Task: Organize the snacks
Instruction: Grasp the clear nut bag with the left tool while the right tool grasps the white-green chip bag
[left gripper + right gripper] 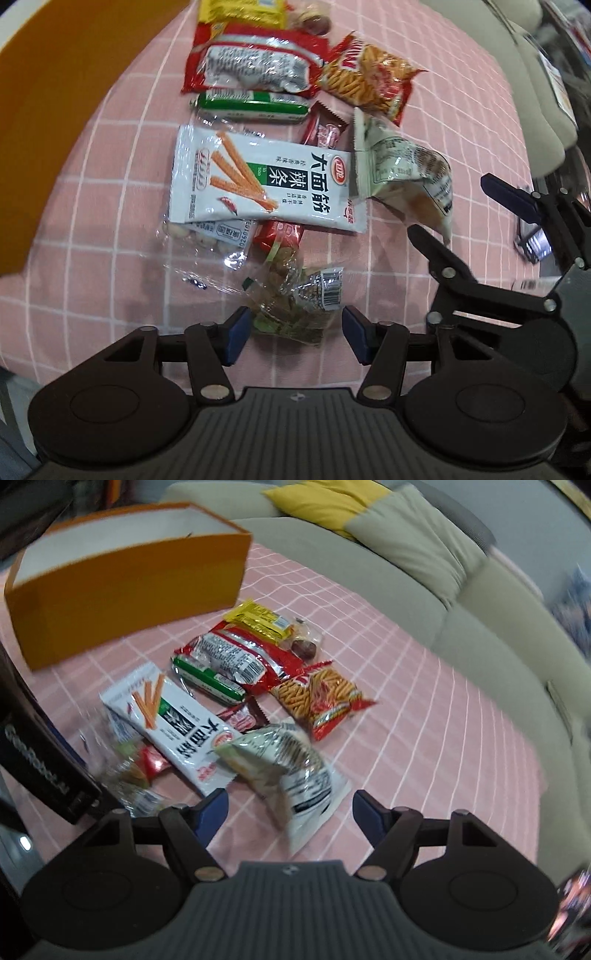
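Note:
Several snack packets lie in a heap on the pink checked cloth. My left gripper is open, its blue pads on either side of a clear packet of greenish-brown snacks without pressing it. My right gripper is open around a crumpled white-and-silver packet, whose raised end reaches between the right gripper's fingers. A long white spicy-strip packet lies in the middle. An orange box with a white inside stands behind the heap.
Beyond the white packet lie a green packet, a red-and-silver packet, an orange crisp-stick packet and a yellow packet. A beige sofa with a yellow cushion borders the cloth. The orange box wall is at the left.

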`<move>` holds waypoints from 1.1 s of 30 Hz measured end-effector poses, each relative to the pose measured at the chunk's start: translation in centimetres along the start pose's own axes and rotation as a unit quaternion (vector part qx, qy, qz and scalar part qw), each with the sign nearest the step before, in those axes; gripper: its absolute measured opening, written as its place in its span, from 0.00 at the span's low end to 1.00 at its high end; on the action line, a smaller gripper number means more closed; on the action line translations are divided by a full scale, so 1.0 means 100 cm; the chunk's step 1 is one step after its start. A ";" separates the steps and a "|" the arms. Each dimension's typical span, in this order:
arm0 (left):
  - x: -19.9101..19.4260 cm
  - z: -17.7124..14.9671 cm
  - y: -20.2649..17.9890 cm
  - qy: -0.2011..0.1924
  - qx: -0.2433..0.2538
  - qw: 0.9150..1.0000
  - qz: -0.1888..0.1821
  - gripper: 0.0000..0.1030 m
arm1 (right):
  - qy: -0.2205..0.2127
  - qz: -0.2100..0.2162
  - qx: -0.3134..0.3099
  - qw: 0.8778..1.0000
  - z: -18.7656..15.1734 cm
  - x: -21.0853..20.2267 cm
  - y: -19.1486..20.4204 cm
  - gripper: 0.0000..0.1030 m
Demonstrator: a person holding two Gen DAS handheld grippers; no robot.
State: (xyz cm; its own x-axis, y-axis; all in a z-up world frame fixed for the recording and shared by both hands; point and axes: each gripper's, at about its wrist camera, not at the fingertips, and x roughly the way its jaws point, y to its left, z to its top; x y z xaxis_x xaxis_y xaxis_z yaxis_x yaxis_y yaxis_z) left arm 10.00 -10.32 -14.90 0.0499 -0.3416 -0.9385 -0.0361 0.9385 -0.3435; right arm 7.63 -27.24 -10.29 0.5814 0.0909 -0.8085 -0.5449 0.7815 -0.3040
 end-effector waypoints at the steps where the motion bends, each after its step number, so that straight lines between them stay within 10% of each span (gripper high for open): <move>1: 0.001 0.001 0.000 -0.001 -0.011 1.000 0.002 0.72 | 0.001 0.002 -0.012 1.000 0.000 0.004 0.000 0.70; 24: 0.025 0.006 0.016 0.010 -0.074 0.997 -0.006 0.68 | -0.001 -0.047 -0.117 0.992 -0.005 0.049 0.022 0.62; 33: 0.017 0.003 0.016 -0.001 -0.076 0.997 -0.013 0.55 | 0.011 -0.059 -0.109 0.992 -0.012 0.059 0.026 0.35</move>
State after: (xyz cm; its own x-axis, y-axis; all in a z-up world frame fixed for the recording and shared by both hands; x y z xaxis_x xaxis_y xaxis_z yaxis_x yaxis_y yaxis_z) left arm 10.28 -9.42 -17.01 0.0549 -0.3662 -0.9289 -0.1857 0.9104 -0.3698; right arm 8.89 -25.43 -16.45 0.6363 -0.0084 -0.7714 -0.5934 0.6336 -0.4964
